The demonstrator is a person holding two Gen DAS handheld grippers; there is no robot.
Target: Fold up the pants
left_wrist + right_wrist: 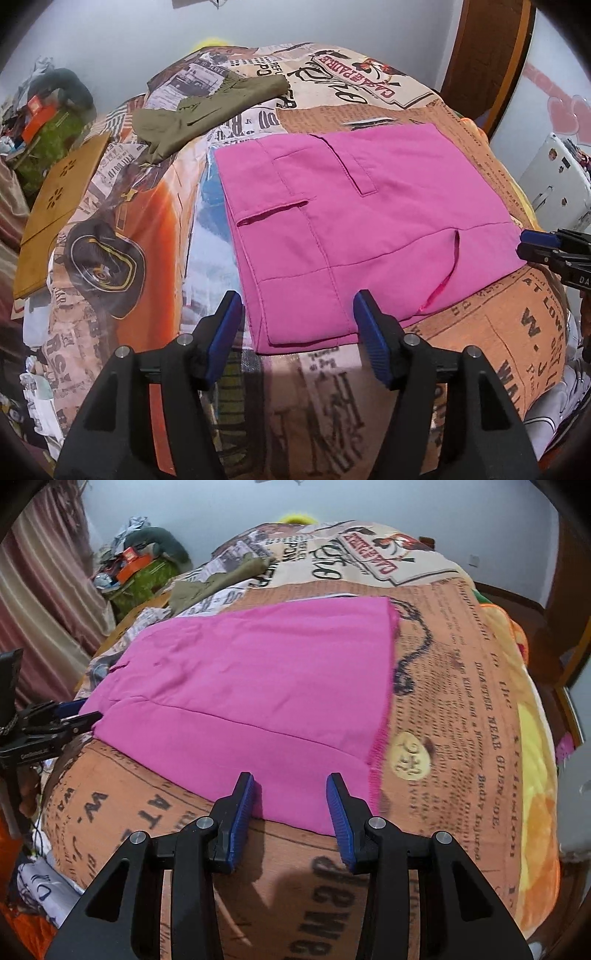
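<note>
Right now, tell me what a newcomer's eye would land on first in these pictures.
The bright pink pants grab the eye first, lying flat in the middle of the bed on a newspaper-print blanket. Next come the two open blue-padded tongs, the left tongs at the waistband end and the right tongs at the leg hems. Farther back lies an olive green garment, crumpled.

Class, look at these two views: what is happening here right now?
A person with two handheld grippers is folding pink pants on a bed covered with a newspaper-print blanket. The pants lie flat, already folded into a rough rectangle. Both the left gripper and the right gripper are open at the near edge, holding nothing. An olive-green garment lies farther back.
</note>
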